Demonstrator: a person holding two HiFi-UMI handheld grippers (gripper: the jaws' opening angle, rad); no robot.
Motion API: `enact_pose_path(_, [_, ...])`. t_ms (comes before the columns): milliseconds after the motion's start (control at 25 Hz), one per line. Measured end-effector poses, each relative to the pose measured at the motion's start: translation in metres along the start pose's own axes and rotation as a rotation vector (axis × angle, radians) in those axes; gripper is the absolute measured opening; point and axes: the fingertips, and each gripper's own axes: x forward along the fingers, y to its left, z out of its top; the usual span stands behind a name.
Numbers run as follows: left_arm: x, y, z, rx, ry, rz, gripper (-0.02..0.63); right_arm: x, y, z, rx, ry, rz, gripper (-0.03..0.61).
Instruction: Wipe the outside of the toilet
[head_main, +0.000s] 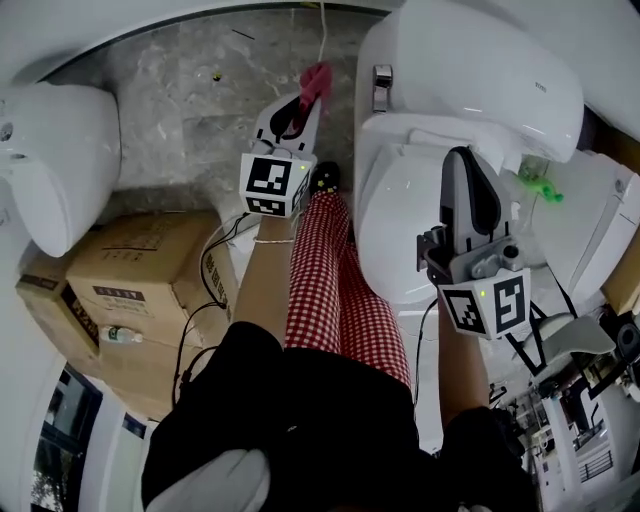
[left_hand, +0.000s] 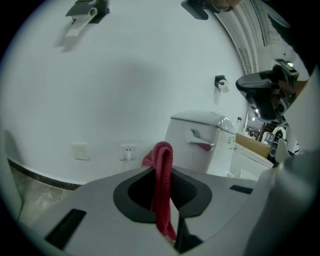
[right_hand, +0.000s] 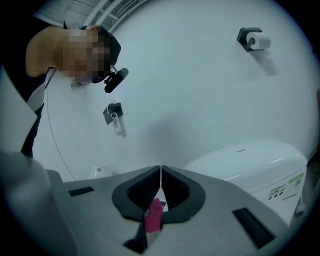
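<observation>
Here, the left gripper (head_main: 300, 110) was clamped on a red cloth (left_hand: 162, 195), which I held pinched at a fold. One bunched end rose above the jaw tips and the other hung down behind them. I judged the cloth light, soft and limp: it would drape and bunch rather than keep a flat face, so a hold nearer its middle, with a broad pad left free beyond the tips, would wipe better than the narrow roll then showing. The toilet (head_main: 400, 215) stood ahead and to the right of this gripper, not touching the cloth. Its glazed shell looked hard, smooth and slippery, so I expected the cloth to slide easily and need steady pressure.

The right gripper (right_hand: 160, 175) had its jaws closed together, with nothing between the tips, and hovered above the closed seat lid. A small pink patch showed low behind its jaws; I could not tell what it was.

Containers: the tank (head_main: 480, 60), beyond the right gripper, had its cover on, and the bowl was covered, so the contents of both were hidden. The cardboard boxes (head_main: 140, 270), behind and left of the left gripper, were shut.
</observation>
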Motion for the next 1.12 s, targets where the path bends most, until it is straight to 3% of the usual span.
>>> enact_pose_path(480, [-0.054,-0.061,0.063,0.012,-0.112,0.010,0.052,-0.047,-0.007,0.011,-0.019,-0.032,-0.029,0.023])
enact_pose_path(920, [-0.092,-0.101,0.129,0.108,-0.180,0.023,0.052,-0.077,-0.010,0.032,-0.043,-0.066,-0.030,0.023])
enact_pose_path(1120, [-0.106,-0.117,0.157,0.054,-0.234,-0.009,0.052,-0.087,-0.003,0.052,-0.072,-0.102,-0.033,0.023])
